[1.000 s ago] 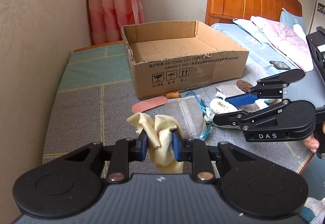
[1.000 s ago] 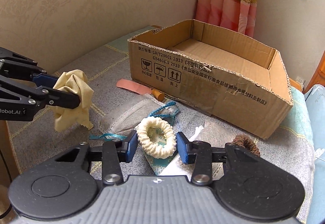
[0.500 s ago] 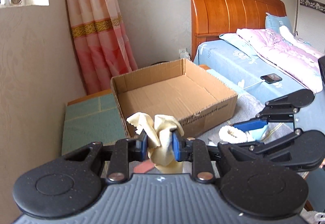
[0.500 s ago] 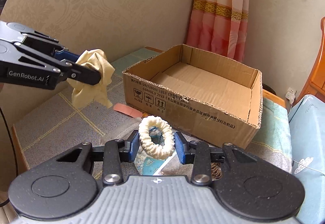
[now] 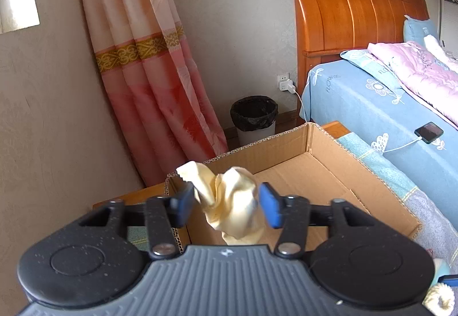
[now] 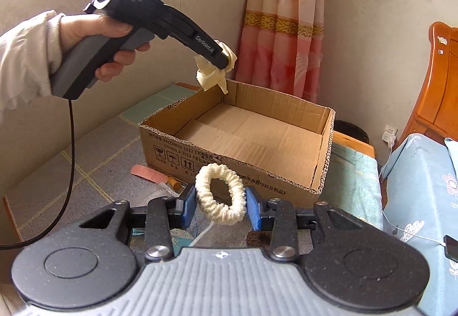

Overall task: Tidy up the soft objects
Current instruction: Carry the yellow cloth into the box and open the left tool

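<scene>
My left gripper (image 5: 226,205) has its jaws spread; the pale yellow cloth (image 5: 229,201) sits loosely between them, over the near left corner of the open cardboard box (image 5: 315,172). In the right wrist view the left gripper (image 6: 226,58) is high above the box's (image 6: 243,138) far left corner with the cloth (image 6: 211,72) hanging from it. My right gripper (image 6: 220,202) is shut on a cream scrunchie (image 6: 220,198), held up in front of the box's near wall.
The box stands on a grey patterned cover (image 6: 86,161). A pink strip (image 6: 148,172), an orange-tipped item (image 6: 173,182), a brown scrunchie (image 6: 257,238) and teal string lie before it. A black bin (image 5: 253,118), curtain (image 5: 148,72), bed (image 5: 386,104) and phone (image 5: 429,132) lie beyond.
Both grippers have risen and moved toward the box. The left gripper's jaws have opened around the yellow cloth above the box. The right still holds the scrunchie.
</scene>
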Tool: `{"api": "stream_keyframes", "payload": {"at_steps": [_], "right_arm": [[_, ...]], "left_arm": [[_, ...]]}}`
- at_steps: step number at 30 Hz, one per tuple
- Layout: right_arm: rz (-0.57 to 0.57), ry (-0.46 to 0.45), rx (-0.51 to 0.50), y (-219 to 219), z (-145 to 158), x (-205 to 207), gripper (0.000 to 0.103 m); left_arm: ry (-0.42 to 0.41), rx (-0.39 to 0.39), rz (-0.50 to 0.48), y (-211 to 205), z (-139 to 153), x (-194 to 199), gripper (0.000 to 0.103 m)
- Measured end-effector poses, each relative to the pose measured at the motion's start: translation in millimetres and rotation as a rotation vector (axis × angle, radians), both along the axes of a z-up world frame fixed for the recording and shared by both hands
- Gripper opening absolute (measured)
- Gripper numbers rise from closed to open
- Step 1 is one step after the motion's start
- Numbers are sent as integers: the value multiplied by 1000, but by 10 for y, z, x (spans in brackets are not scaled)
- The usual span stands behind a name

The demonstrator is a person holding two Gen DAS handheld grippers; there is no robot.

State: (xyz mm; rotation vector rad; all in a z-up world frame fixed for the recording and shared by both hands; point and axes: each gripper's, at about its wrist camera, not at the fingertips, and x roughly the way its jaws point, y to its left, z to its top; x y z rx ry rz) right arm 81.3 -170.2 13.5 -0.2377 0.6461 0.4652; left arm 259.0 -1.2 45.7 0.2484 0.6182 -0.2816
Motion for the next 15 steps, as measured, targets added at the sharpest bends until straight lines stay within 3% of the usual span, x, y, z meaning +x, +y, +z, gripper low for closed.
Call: {"api": "stream_keyframes", "payload": {"at_steps": [1,6,8,15], "right_arm": [[-7,1,0,-15,4,10,42],[-24,-1,-3,-62,38,17,42],[-27,-3,-7,-69,45,25,42],[-30,-9,-15,-30,108,71,42]], "left_arm": [[-12,4,12,3,-17,22,82],[-45,25,14,56,-21,-153,87],[-53,31,10,100,8,-304,93],[-37,11,59,309,62,-960,101]]}}
